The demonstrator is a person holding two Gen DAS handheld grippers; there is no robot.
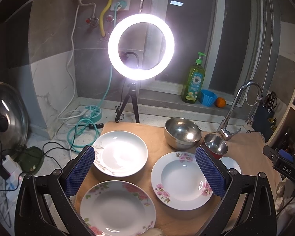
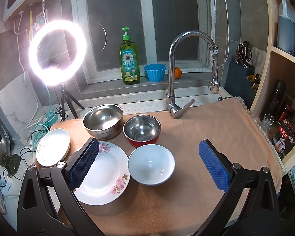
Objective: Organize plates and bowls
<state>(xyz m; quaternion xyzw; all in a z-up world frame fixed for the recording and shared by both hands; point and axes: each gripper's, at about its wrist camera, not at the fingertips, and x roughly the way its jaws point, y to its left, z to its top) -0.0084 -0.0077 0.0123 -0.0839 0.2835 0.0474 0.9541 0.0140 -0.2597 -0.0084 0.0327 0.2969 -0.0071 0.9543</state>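
Hovering over unsorted dishes | both claws, left claw (image 1: 145, 169) and right claw (image 2: 148, 163), wide and empty | next we grip the pink-flowered plate (image 1: 180, 180) for stacking

Left hand-held gripper (image 1: 144, 169) spread wide; right hand-held gripper (image 2: 148, 164) likewise, both empty

- A lit ring light (image 2: 57, 53) stands on a tripod at the back left.
- Green soap bottle (image 2: 129, 59), blue cup (image 2: 155, 72) and orange (image 2: 177, 72) line the windowsill.
- A chrome faucet (image 2: 174, 74) rises behind the tan towel (image 2: 216, 129).
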